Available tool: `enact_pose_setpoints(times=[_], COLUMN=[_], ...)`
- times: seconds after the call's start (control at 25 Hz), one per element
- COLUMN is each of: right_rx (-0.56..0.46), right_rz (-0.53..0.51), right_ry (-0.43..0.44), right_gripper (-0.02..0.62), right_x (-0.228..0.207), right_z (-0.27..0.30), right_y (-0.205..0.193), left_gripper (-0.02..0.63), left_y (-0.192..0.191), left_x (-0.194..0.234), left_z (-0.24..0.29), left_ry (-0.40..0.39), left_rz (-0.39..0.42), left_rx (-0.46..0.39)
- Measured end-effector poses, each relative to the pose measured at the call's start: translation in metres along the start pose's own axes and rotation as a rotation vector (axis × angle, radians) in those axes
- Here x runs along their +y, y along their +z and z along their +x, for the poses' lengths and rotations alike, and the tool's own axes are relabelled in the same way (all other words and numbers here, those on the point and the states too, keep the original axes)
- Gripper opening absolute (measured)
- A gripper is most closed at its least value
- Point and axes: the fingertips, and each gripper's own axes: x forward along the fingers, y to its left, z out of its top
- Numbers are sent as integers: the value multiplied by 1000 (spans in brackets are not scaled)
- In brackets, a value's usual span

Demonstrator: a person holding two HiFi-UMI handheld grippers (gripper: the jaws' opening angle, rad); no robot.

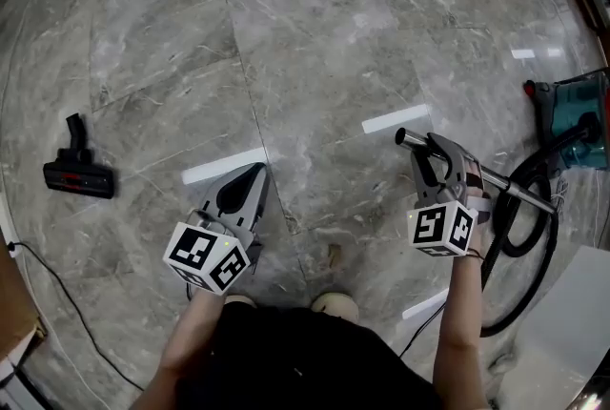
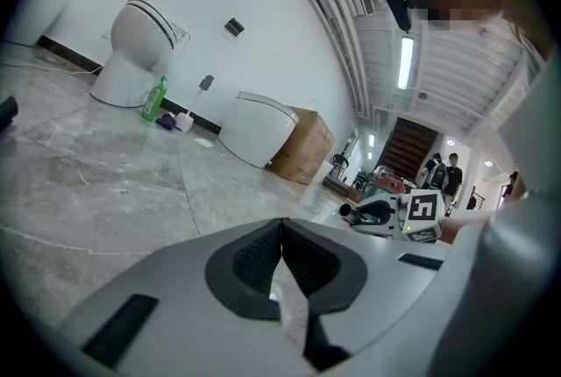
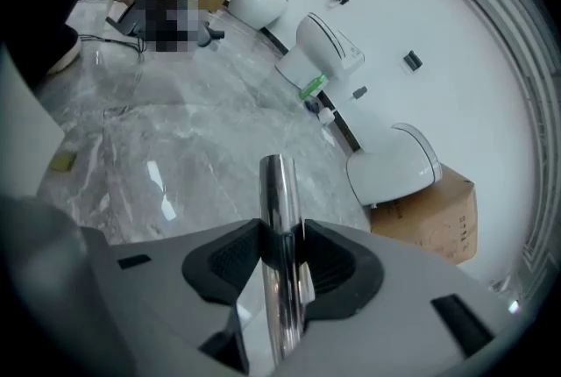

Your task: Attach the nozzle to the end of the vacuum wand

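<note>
Slippage is your likeliest risk: your right gripper (image 1: 434, 151) clamps its jaws on the slick chrome wand (image 1: 519, 191), your left gripper (image 1: 250, 179) has its jaws closed on nothing, and the nozzle (image 1: 78, 172) lies well apart near the left edge of the floor (image 1: 334, 36).

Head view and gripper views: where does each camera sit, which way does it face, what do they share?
Head view: on the head, facing steeply down at the floor; shows forearms, shoes, left gripper, right gripper clamping the wand.
Left gripper view: on that gripper, facing across the floor to toilets; its shut, empty jaws show.
Right gripper view: on that gripper, facing along the wand toward toilets; its jaws show.
Shared: right gripper in head and left gripper views; toilets and box in both gripper views.
</note>
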Motion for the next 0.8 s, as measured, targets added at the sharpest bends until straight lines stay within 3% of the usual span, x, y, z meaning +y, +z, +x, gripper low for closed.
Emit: enact_pose_setpoints(times=[0.36, 0.64, 0.8], right_rx=[-201, -324, -360], right_rz=[3, -9, -26], right_ry=[14, 82, 105], right_gripper=[161, 161, 161], right_x=[22, 56, 70], right_z=[23, 15, 12], right_y=[129, 195, 212], left_gripper=[9, 9, 10], left_y=[8, 11, 18], left_x=[26, 51, 70], left_z=[-21, -43, -55], left_ry=[50, 101, 139], left_rz=[-14, -35, -35], left_rx=[-20, -52, -68])
